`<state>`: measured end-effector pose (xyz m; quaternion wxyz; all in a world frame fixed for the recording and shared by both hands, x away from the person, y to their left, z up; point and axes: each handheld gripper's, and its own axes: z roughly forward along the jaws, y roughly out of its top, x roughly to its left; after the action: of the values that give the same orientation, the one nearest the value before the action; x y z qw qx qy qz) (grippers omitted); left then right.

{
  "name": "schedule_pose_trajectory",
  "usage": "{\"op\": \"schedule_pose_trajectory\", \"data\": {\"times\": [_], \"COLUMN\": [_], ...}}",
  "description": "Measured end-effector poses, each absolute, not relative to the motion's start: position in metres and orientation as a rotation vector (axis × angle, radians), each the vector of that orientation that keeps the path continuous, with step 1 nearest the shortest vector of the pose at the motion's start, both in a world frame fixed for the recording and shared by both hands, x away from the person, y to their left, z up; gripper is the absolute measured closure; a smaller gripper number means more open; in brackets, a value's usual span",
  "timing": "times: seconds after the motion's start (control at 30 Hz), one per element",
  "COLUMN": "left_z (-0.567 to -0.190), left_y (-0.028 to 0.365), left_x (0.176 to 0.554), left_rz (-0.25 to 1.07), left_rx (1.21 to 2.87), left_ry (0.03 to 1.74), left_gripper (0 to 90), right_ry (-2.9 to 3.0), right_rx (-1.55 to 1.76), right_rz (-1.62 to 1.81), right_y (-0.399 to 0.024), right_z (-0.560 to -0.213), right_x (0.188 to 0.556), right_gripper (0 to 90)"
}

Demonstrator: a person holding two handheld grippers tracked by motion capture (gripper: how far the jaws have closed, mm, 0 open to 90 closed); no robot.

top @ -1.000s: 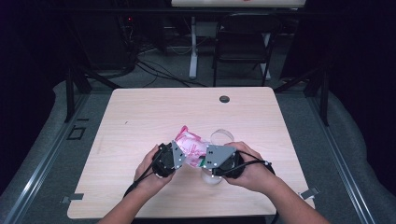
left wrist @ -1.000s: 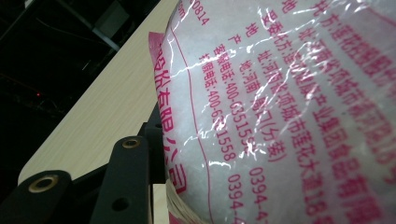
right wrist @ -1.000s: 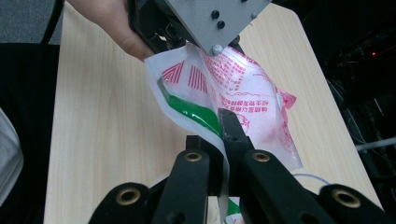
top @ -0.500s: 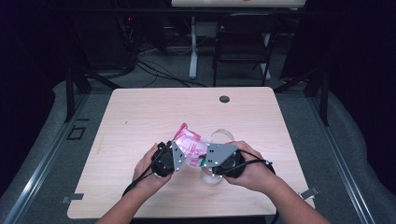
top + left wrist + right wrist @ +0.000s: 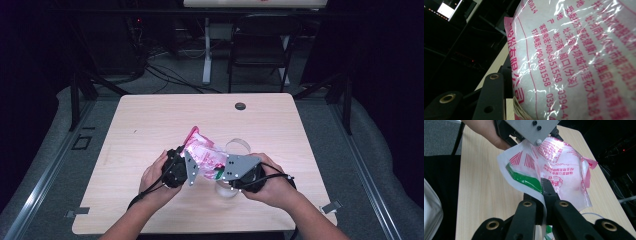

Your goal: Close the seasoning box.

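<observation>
1. Nearest the person, the right gripper [image 5: 543, 195] has its jaws pressed together on a corner of the bag [image 5: 202, 156], by the green strip; the film is pinched flat between the black jaws in the right gripper view.
2. Just beside that, the left gripper [image 5: 186, 162] holds the other side of the bag. Its jaws stand partway closed around the filled part, and in the left gripper view one black jaw lies against the bag [image 5: 584, 55], so I judge it a grip on the bulk rather than on an edge.
3. Held this way, the bag hangs above the table [image 5: 150, 125], tilted, with its pink sealed end pointing away from the person.
4. Right behind and under the bag stands a clear cup [image 5: 235, 150], partly hidden by the right gripper.
5. Likely the step in hand is opening the bag or tipping it toward the cup. To do it well:
   - keep the right pinch on the film alone, close to the seam, so it cannot slip;
   - hold the bulk steady with the left gripper without squeezing harder, since the white filling could burst out;
   - pull the two grips apart slowly and evenly;
   - keep the bag over the cup, so any spill lands there.
</observation>
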<state>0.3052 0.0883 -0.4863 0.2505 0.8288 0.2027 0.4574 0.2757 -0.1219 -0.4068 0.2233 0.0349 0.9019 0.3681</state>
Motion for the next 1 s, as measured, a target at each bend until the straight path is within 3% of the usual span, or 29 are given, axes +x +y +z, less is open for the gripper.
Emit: {"op": "schedule_pose_trajectory", "data": {"times": [1.0], "left_z": [-0.482], "left_y": [0.087], "left_x": [0.305], "left_rz": [1.367], "left_rx": [2.307], "left_ry": [0.484], "left_gripper": [56.9], "right_ry": [2.571], "right_rx": [0.228], "right_rz": [1.145], "right_y": [-0.13], "right_z": [-0.422], "right_x": [0.287], "right_gripper": [90.0]}}
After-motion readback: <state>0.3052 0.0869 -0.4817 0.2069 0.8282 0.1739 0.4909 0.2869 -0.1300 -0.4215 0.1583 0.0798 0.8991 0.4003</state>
